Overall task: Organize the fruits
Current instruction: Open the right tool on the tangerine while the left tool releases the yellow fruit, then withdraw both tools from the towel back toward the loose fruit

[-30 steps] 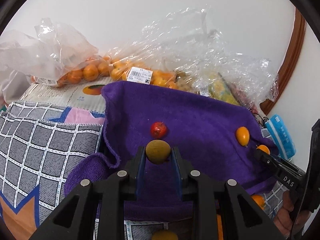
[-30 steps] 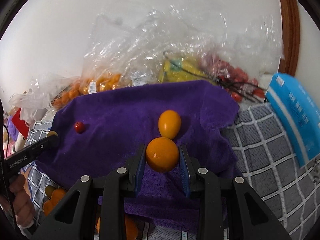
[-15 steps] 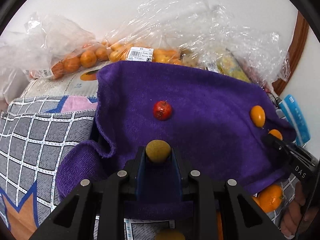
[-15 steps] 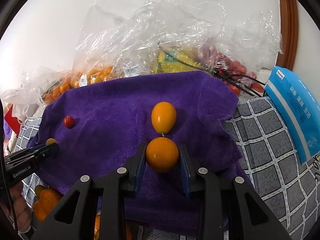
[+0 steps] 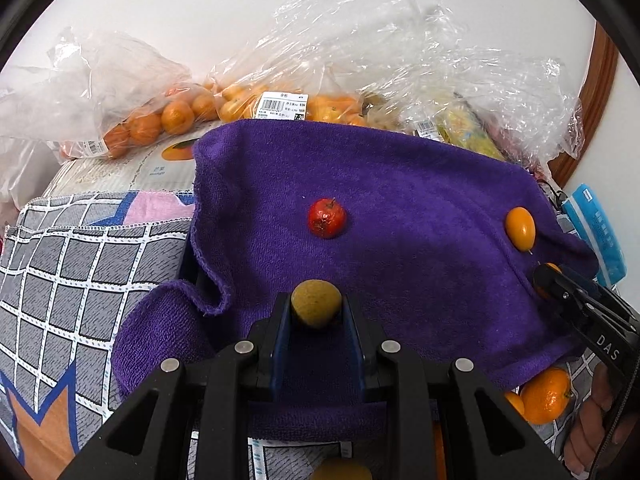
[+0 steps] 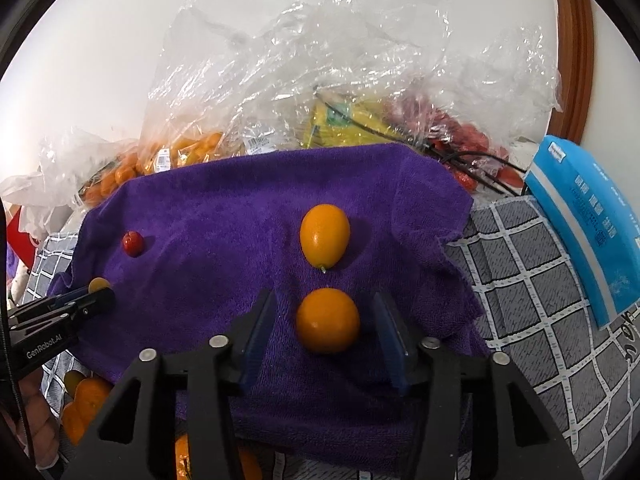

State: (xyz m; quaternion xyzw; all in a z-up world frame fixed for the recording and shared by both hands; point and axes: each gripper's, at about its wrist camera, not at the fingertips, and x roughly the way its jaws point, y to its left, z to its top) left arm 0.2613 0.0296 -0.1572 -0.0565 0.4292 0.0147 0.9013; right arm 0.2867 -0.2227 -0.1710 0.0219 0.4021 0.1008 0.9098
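A purple towel [image 5: 400, 208] [image 6: 224, 208] lies spread over the surface. My left gripper [image 5: 316, 312] is shut on a small olive-brown fruit [image 5: 316, 309] just above the towel's near edge. Beyond it sits a small red fruit [image 5: 327, 218] [image 6: 133, 243]. My right gripper [image 6: 328, 320] is opening: a round orange fruit [image 6: 328, 320] rests on the towel between its pads, with a gap on each side. An oval orange fruit [image 6: 324, 236] [image 5: 520, 228] lies just past it. The right gripper [image 5: 560, 284] shows at the towel's right edge in the left wrist view.
Clear plastic bags of oranges [image 5: 168, 116] and other fruit [image 6: 452, 136] crowd the wall behind the towel. A grey checked cloth [image 5: 72, 264] [image 6: 532, 280] lies around it, a blue packet [image 6: 588, 216] at right. Loose oranges [image 5: 546, 396] [image 6: 86, 400] sit below the front edge.
My right gripper's jaws have parted and let go of the round orange fruit, which now rests on the towel. The left gripper tilted slightly and keeps its grip on the olive-brown fruit.
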